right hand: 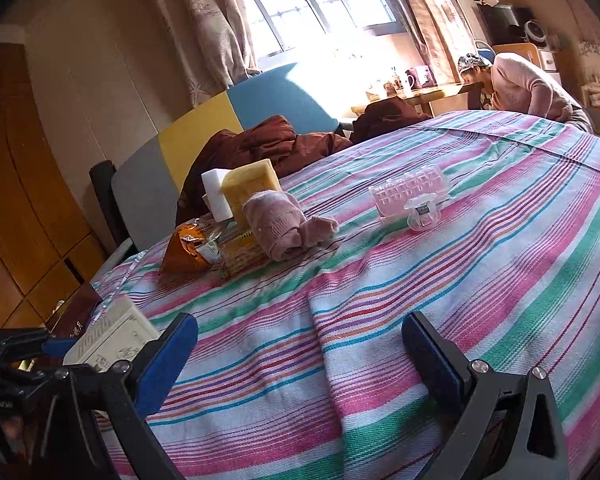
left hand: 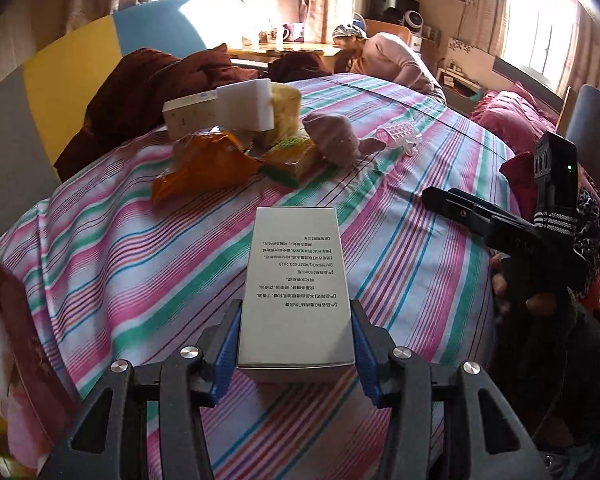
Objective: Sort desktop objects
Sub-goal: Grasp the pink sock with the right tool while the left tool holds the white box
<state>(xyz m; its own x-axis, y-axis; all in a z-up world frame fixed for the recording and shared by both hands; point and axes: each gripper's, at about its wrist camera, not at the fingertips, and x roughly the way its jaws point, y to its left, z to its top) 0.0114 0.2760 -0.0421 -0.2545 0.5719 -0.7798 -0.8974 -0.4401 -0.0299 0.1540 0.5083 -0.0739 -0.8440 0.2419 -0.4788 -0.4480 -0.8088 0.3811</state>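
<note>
Between my left tongs [left hand: 296,336]: a silver box [left hand: 296,280], clamped, long axis pointing straight ahead.
Over the striped bed [right hand: 420,280], my right tongs [right hand: 300,352] gape wide, holding nothing; the pile [left hand: 244,136] lies ahead.

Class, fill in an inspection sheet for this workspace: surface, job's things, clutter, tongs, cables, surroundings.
Surface: striped cloth, wrinkled.
Job's things: silver box in left tongs; orange packet, rolled pink sock, yellow sponge, white block piled together; clear hair clip apart.
Clutter: brown garment behind.
Tongs: left shut on box; right tongs open, empty.
Cables: nothing seen.
Surroundings: windows, curtains, a person bending beyond the cloth.
</note>
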